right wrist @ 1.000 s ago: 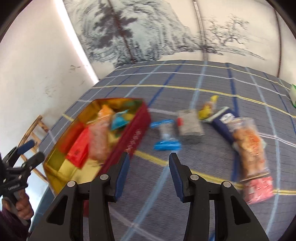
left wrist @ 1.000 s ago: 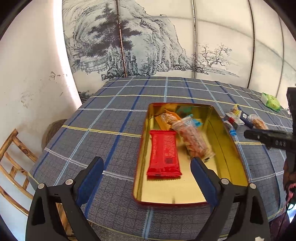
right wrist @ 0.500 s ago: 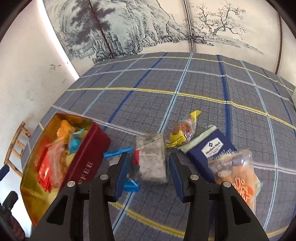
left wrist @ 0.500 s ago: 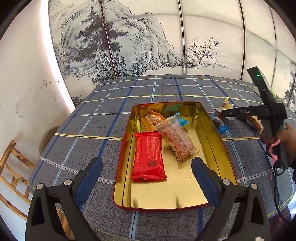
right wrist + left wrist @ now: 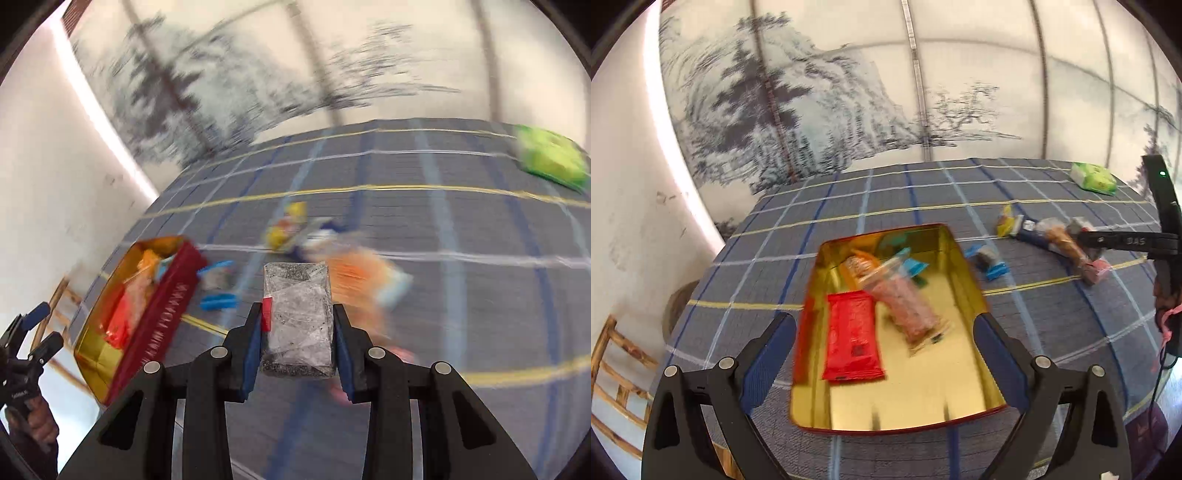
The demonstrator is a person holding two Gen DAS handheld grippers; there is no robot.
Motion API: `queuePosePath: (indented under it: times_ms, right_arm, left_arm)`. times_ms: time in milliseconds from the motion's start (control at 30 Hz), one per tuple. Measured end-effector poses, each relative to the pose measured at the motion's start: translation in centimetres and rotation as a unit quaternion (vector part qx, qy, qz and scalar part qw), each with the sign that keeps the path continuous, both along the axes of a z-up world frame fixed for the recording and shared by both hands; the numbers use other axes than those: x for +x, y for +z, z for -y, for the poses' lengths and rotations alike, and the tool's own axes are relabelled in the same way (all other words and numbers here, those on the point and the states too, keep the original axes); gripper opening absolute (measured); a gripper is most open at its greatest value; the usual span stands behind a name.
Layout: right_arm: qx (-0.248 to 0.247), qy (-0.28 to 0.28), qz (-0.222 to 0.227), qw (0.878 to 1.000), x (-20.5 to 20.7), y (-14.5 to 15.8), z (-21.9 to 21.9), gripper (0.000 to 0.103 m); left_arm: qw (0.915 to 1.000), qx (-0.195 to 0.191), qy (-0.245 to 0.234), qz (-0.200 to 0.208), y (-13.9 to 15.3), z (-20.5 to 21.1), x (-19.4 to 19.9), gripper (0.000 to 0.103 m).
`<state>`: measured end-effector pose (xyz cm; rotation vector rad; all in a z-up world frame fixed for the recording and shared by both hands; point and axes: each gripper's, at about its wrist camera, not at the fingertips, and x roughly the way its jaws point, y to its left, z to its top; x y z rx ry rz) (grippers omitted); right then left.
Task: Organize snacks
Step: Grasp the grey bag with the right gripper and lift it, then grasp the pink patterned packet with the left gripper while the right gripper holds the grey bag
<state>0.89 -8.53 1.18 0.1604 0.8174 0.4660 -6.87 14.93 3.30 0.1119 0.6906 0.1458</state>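
An open red tin with a gold inside [image 5: 964,280] lies on the checked cloth and holds a red packet [image 5: 853,338], a clear bag of pinkish snacks [image 5: 905,306] and smaller packets. My left gripper [image 5: 882,325] hangs open over the tin's near half, holding nothing. A grey snack packet in clear wrap [image 5: 297,291] fills the gap of my right gripper [image 5: 297,317]. Its jaws are closing, and both pads touch the packet's sides. In the right wrist view the tin [image 5: 162,314] lies to the left, with the left gripper [image 5: 46,325] beyond it.
Loose on the cloth right of the tin are a blue-ended packet [image 5: 988,260], a yellow packet [image 5: 1004,221], a navy packet [image 5: 1030,234] and an orange snack bag [image 5: 1067,245]. A green pack [image 5: 1093,177] lies far right. A wooden chair [image 5: 613,354] stands by the left wall.
My right gripper has closed in on the grey packet, which now moves with it. The left gripper has drawn back and risen a little, staying open over the tin.
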Motion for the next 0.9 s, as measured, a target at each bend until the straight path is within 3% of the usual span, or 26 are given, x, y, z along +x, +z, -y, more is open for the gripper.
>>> queuePosePath:
  times_ms: [167, 267, 400, 533, 700, 900]
  right_arm:
    - [-0.078, -0.114, -0.004, 0.990, -1.2, -1.7, 10.3, 0.036]
    - [-0.131, -0.145, -0.004, 0.981, -1.2, -2.9, 13.3, 0.036]
    - [-0.127, -0.160, -0.010, 0.979, -0.5, -4.0, 15.4, 0.037]
    - [-0.120, -0.160, -0.006, 0.980, 0.5, -4.2, 15.9, 0.037]
    - [-0.079, -0.153, -0.012, 0.985, 0.3, -4.4, 17.0, 0.037]
    - [-0.076, -0.136, -0.003, 0.988, -0.1, -4.5, 16.5, 0.038]
  left_arm:
    - [0.9968, -0.027, -0.074, -0.017, 0.9, 4.3, 1.3, 0.095]
    - [0.9908, -0.062, -0.112, -0.042, 1.0, 7.0, 3.2, 0.096]
    - [0.9737, -0.126, -0.164, -0.095, -0.1, 11.0, 6.7, 0.096]
    - [0.9569, -0.160, -0.200, -0.137, -2.3, 15.3, 10.2, 0.096]
    - [0.9474, -0.186, -0.181, -0.188, -5.4, 18.9, 13.9, 0.095]
    - [0.9523, -0.165, -0.158, -0.202, -6.9, 22.2, 15.8, 0.090]
